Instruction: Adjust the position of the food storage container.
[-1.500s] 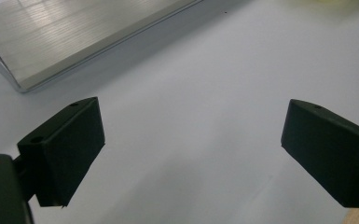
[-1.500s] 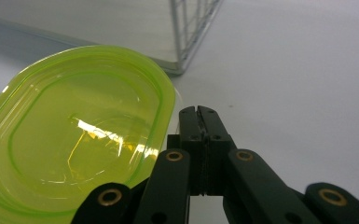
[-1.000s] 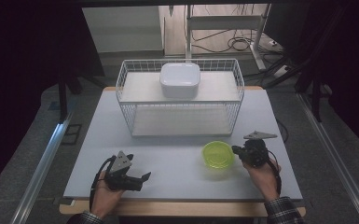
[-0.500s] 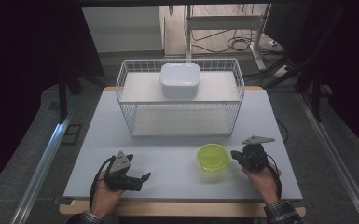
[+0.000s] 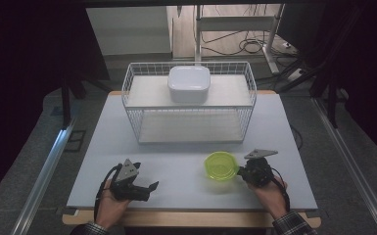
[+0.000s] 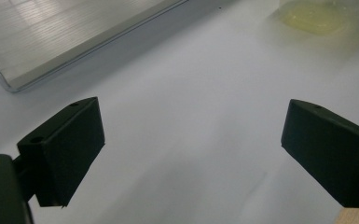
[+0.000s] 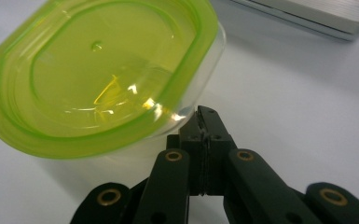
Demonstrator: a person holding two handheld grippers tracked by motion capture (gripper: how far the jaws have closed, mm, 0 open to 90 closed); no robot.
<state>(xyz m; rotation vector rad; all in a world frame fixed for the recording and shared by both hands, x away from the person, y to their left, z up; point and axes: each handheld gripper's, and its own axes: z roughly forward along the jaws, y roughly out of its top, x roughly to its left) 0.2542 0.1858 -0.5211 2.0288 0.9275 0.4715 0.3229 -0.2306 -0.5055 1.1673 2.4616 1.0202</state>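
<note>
The green-lidded container [image 5: 221, 166] sits on the white surface [image 5: 176, 161] in front of the wire basket [image 5: 188, 105], its rim pinched by the closed right gripper [image 5: 245, 171]; the left gripper [image 5: 147, 188] rests well apart, jaws wide and empty

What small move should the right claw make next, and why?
Probably lower the tub until it sits flat on the table. The right claw is shut on the tub's rim, and the tub hangs tilted just above the table, well short of the wire basket.
</note>
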